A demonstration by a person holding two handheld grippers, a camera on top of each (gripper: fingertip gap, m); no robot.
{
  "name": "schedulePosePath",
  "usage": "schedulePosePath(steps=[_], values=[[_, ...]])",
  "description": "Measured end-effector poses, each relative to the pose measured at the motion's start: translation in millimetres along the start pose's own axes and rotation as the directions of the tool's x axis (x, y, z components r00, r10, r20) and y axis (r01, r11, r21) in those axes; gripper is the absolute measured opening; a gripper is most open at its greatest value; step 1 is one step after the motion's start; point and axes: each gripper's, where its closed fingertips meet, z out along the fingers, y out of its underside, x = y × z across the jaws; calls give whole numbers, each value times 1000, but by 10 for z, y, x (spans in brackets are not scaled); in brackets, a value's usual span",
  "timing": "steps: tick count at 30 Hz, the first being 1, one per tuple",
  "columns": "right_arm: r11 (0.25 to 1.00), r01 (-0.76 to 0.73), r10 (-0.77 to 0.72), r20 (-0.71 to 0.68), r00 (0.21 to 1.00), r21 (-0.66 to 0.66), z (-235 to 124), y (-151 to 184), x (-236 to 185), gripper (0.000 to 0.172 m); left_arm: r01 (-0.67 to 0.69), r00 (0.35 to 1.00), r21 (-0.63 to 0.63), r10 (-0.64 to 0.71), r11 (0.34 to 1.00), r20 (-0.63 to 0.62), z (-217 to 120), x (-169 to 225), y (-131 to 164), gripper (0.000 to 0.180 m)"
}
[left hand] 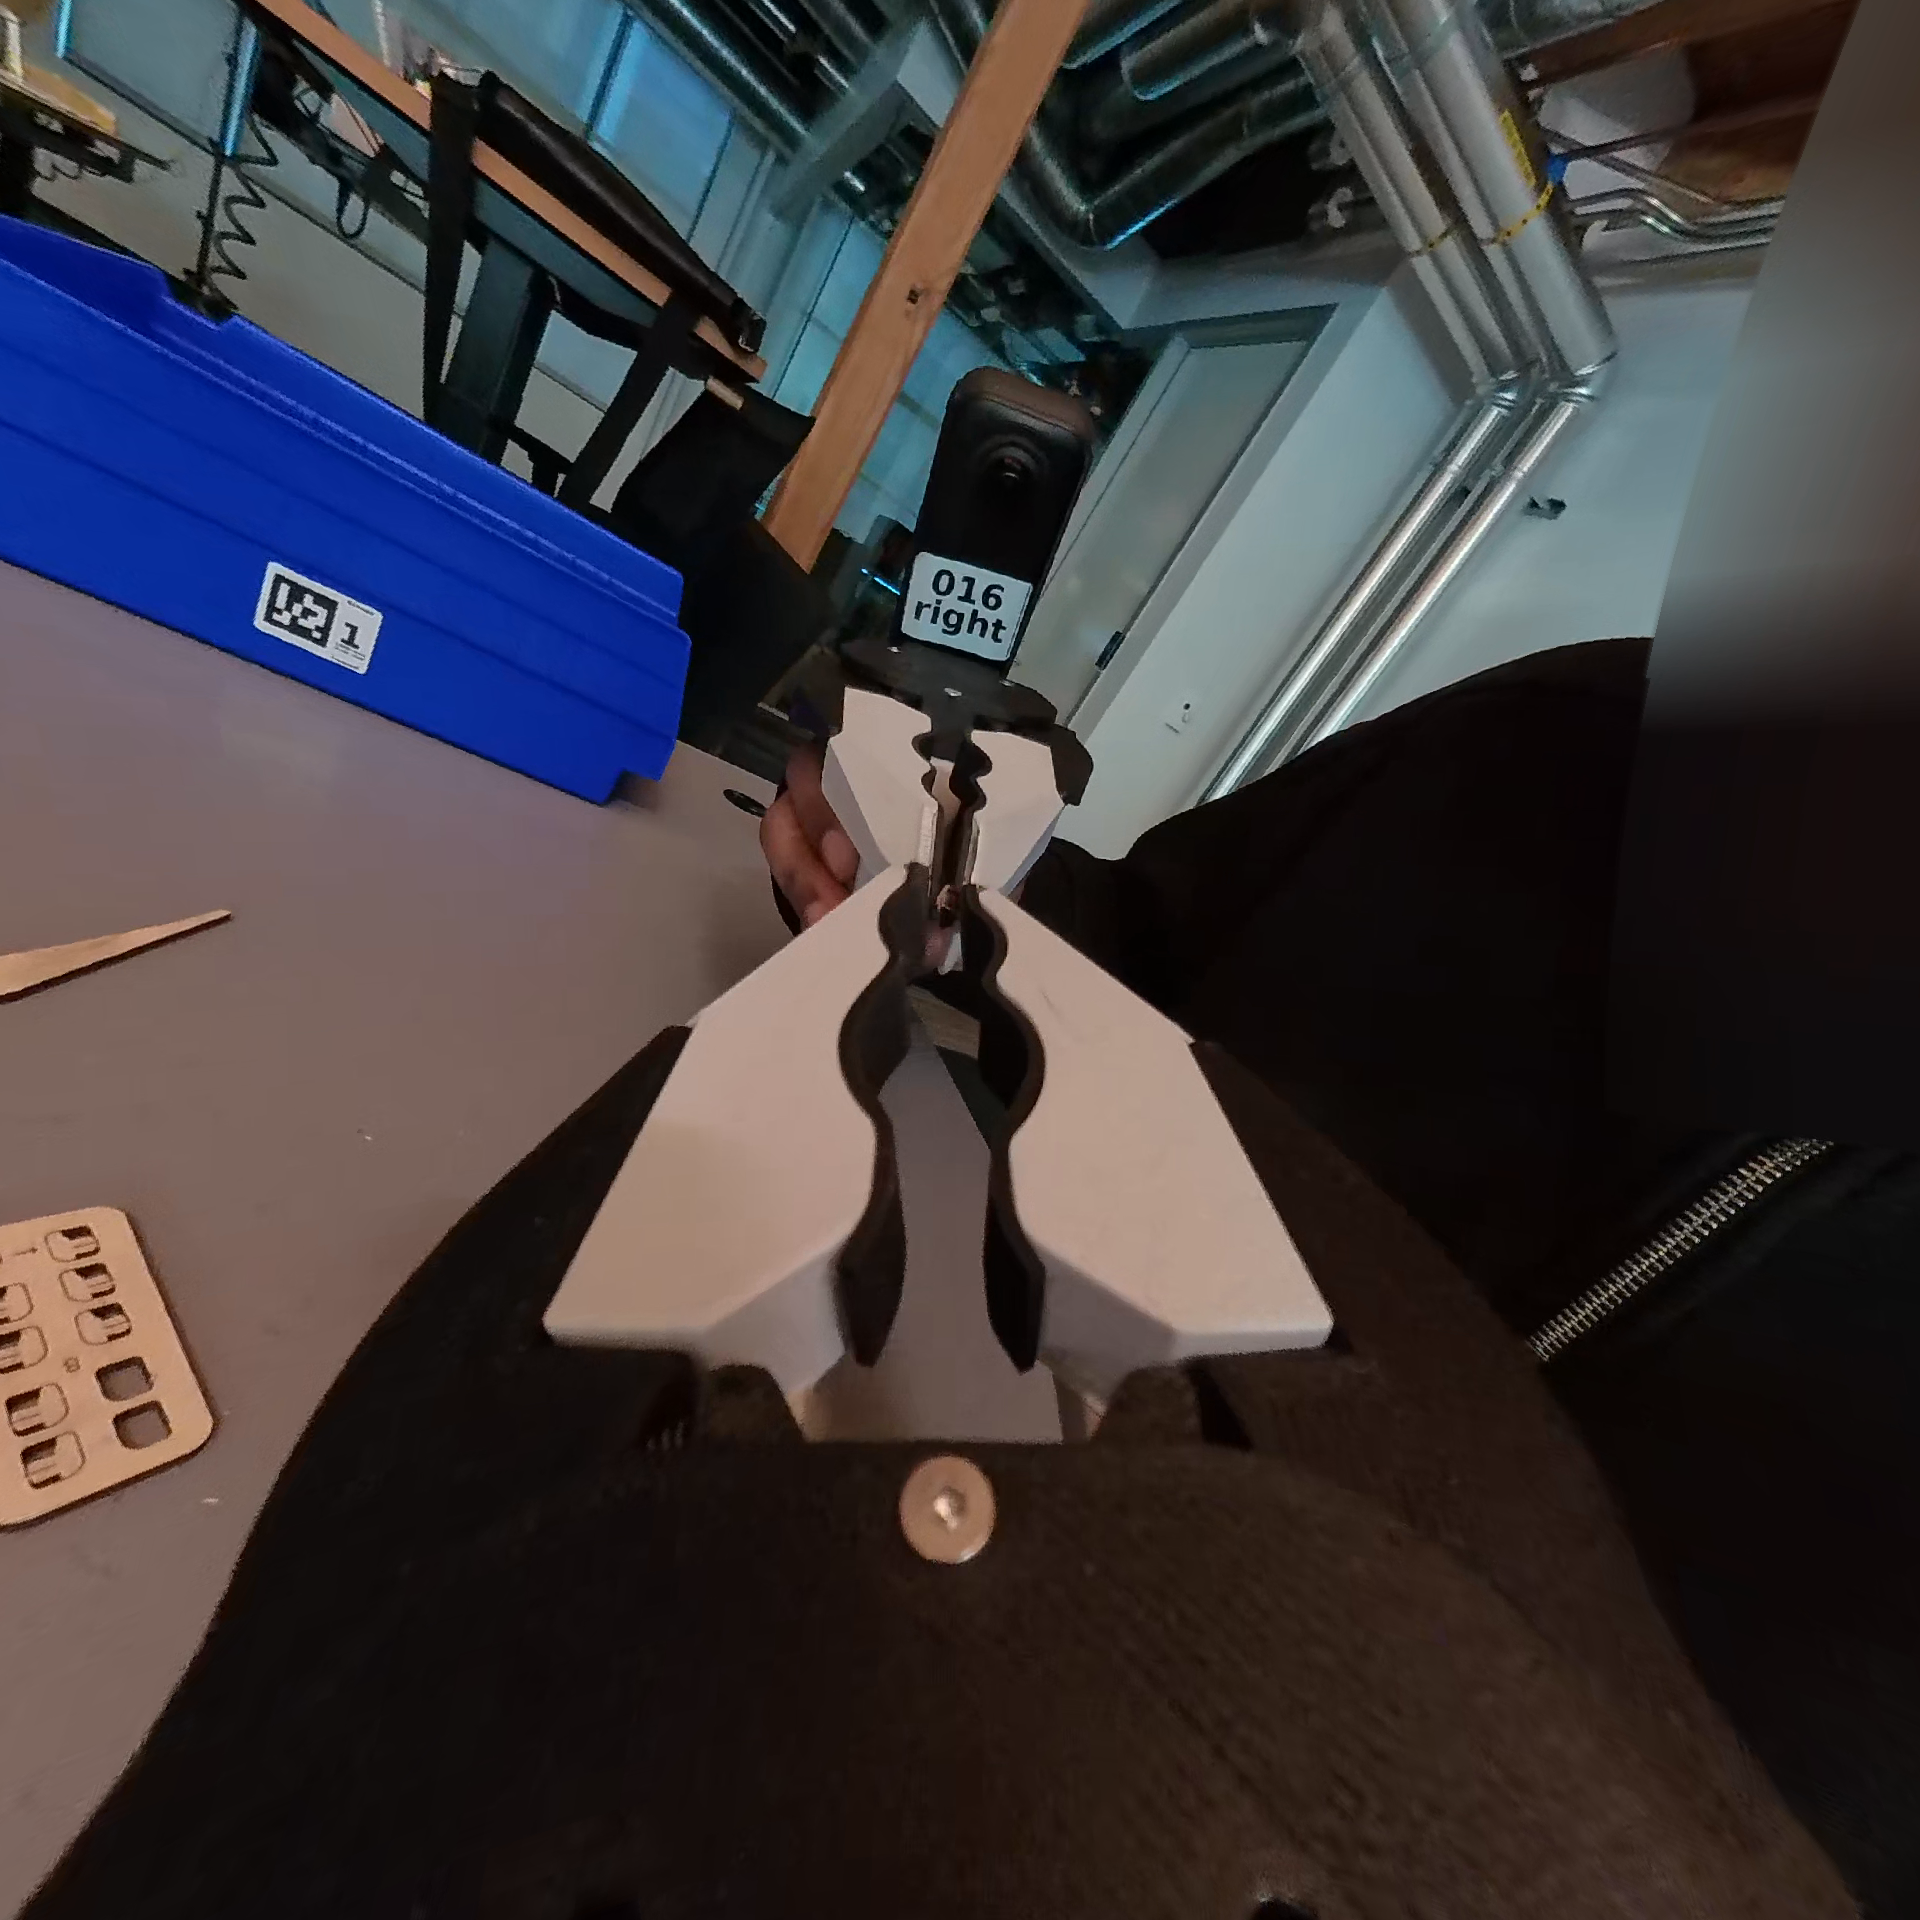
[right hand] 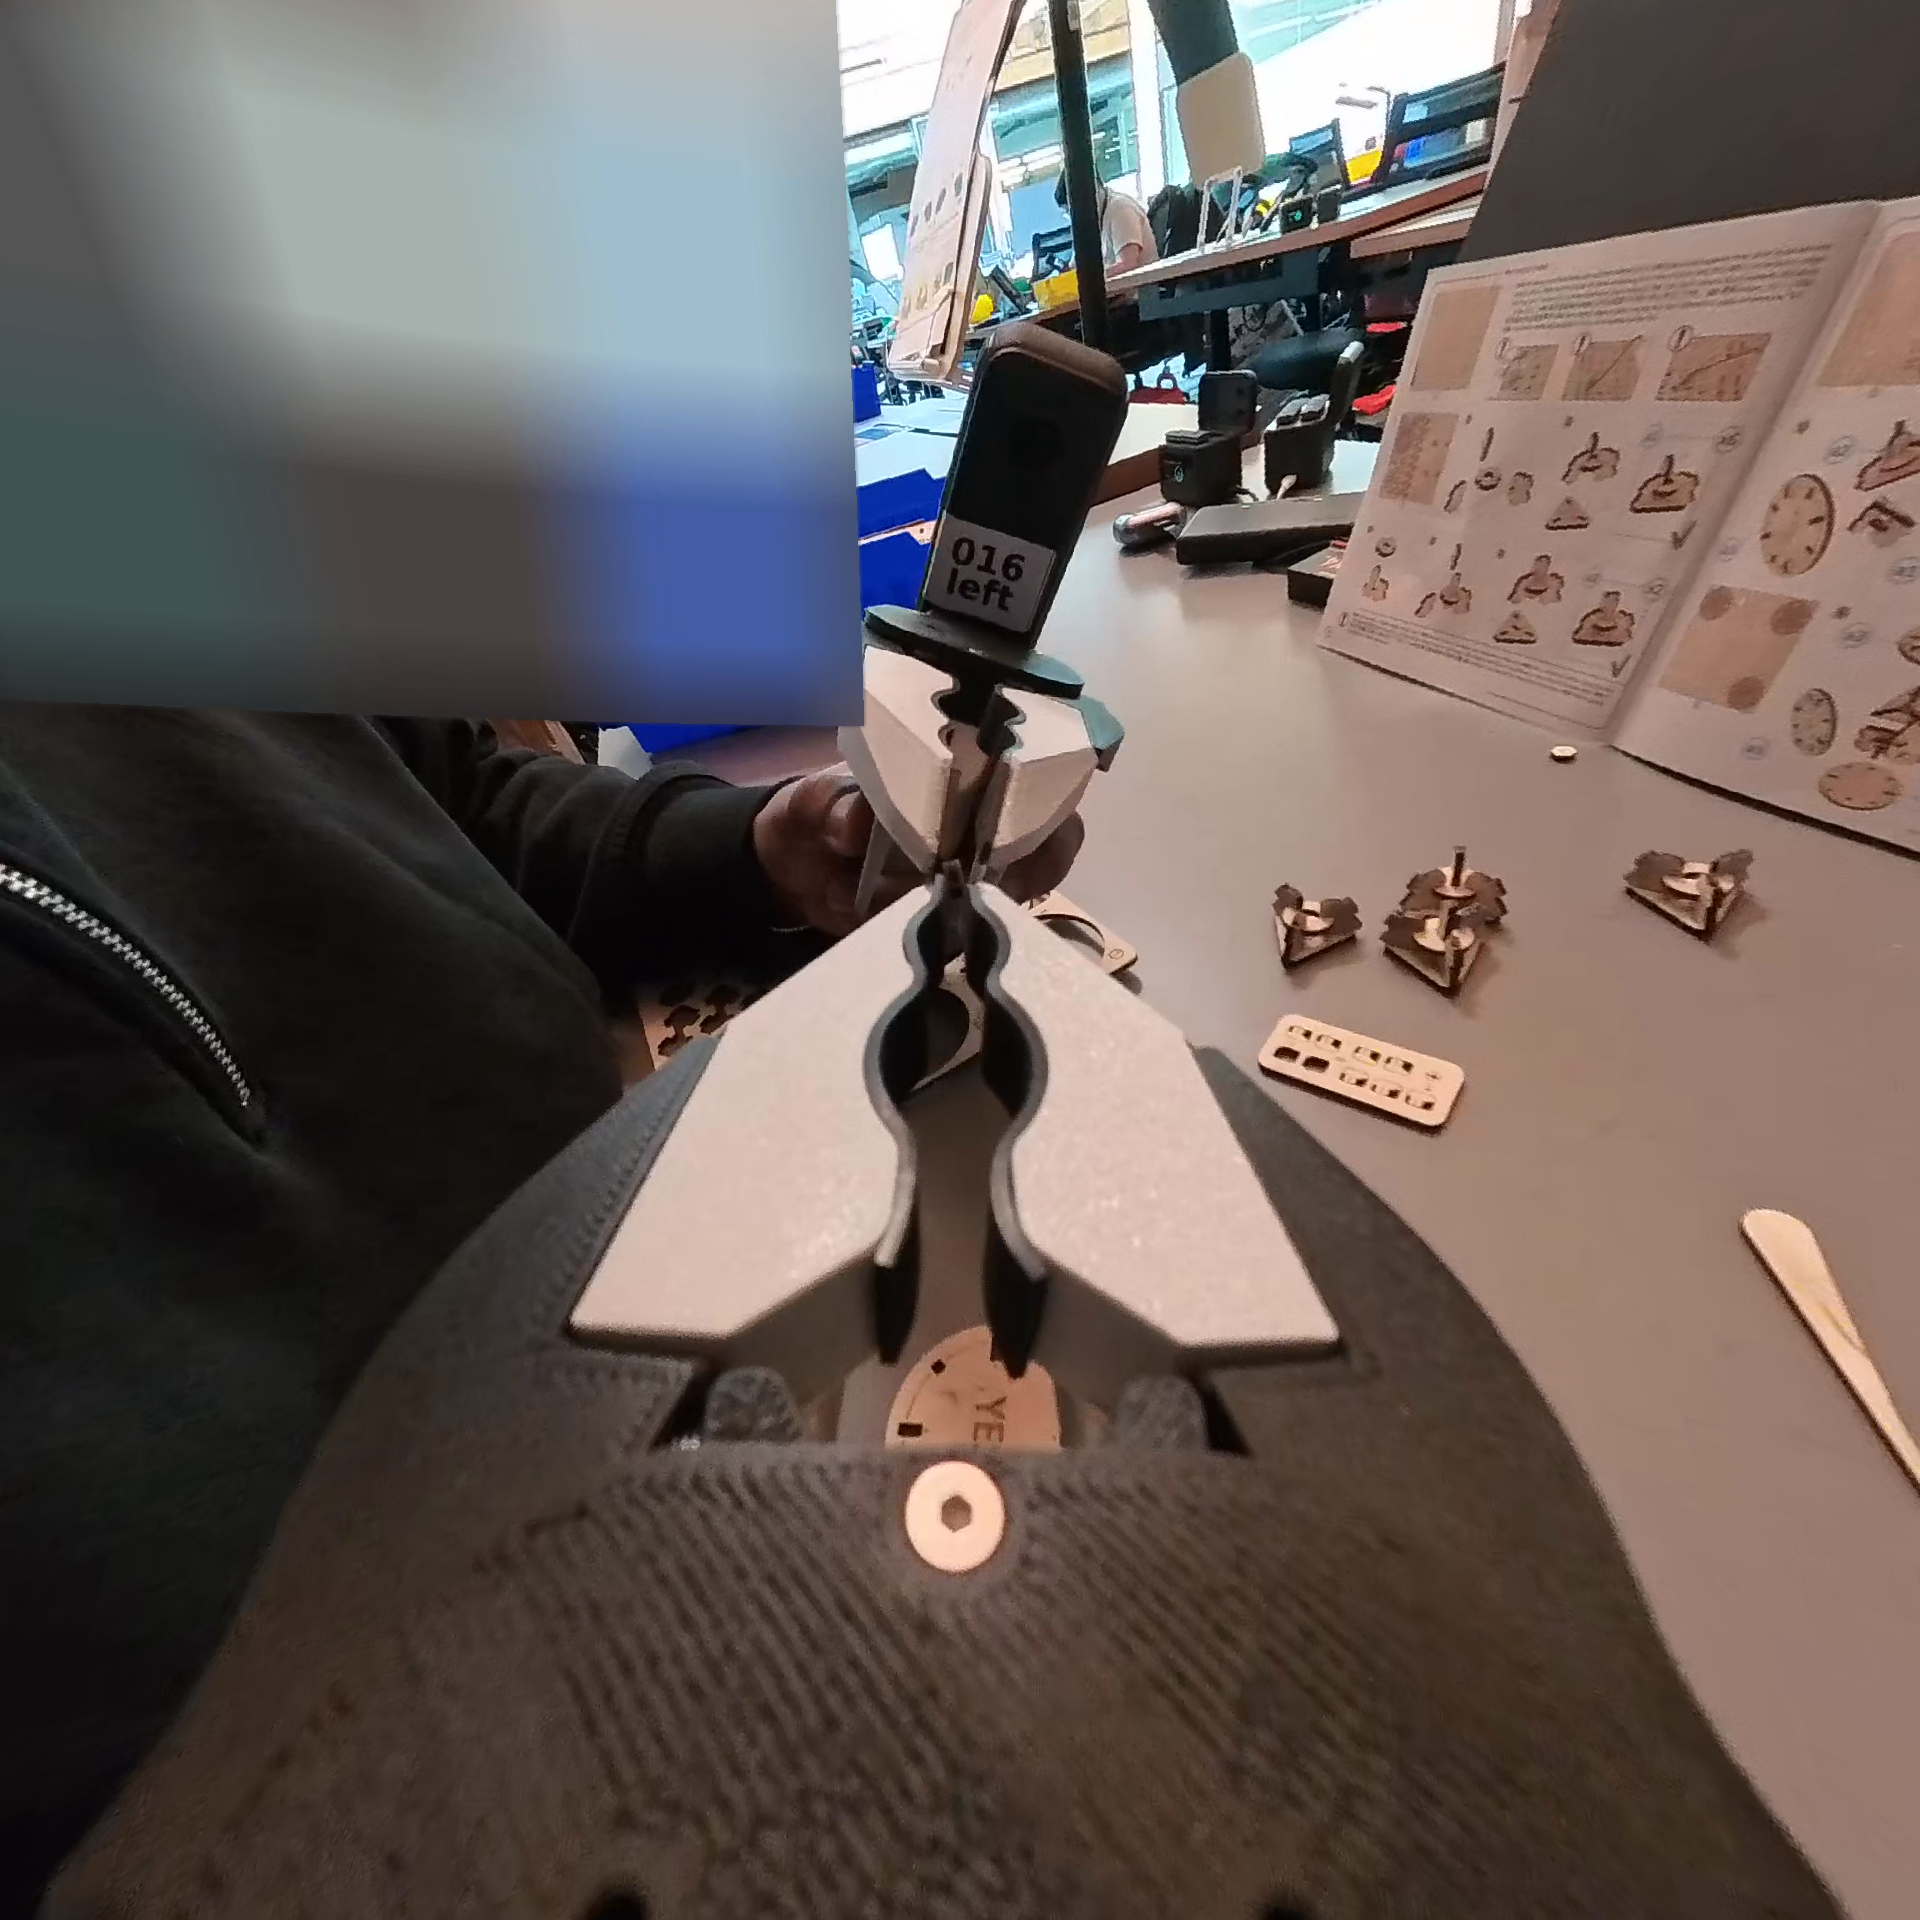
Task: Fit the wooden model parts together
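Here two grippers — left [left hand: 940,904] and right [right hand: 951,894], both closed — meet tip to tip beside three wooden triangular assemblies [right hand: 1439,925].

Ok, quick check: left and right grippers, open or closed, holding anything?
Left gripper: jaws closed at the tips; whether anything is pinched cannot be told.
Right gripper: jaws closed, tip to tip with the left; contents cannot be told.

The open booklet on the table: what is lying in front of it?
In front of the open booklet sit three small dark wooden assemblies, a punched wooden card and a tiny disc. Its right part runs out of frame.
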Motion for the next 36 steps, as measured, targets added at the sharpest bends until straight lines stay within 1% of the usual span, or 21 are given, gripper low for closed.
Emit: schedulePosePath(steps=[14,16,18,19,21,22,24,25,26,29,33,36], values=[[1000,-25,25,23,999,14,30,-37,-12,0,-7,1000,-14,7,1000,-9,6,31,8,0],[1000,7,-7,10,1000,11,47,-21,8,0,17,1000,-12,-17,1000,-16,4,27,9,0],[997,81,-81,-27,996,-4,26,-9,32,10,60,998,5,-60,998,-25,-10,6,-8,0],[989,144,-144,-58,988,-14,0,-13,52,14,92,995,11,-92,996,-30,-21,-14,-13,0],[950,306,-311,-114,944,-57,-44,-27,68,11,161,986,20,-160,987,-51,-38,-42,-18,0],[914,394,-404,-129,906,-94,-51,-20,63,11,194,980,24,-192,981,-60,-44,-59,-16,0],[813,554,-578,-135,805,-176,-48,14,49,10,250,965,26,-247,968,-85,-44,-73,-4,0],[766,609,-638,-129,759,-206,-37,31,41,9,263,961,29,-260,964,-93,-42,-76,-2,0],[739,634,-667,-119,735,-226,-24,48,38,9,267,960,32,-263,963,-98,-40,-75,-2,0],[728,647,-679,-112,725,-225,6,54,23,11,267,959,27,-263,963,-110,-37,-54,-3,0],[640,722,-764,-112,636,-262,-15,38,20,10,295,948,21,-289,955,-133,-30,-43,8,0],[634,727,-767,-88,636,-265,12,66,2,9,309,940,16,-303,951,-155,-14,-18,17,0]])
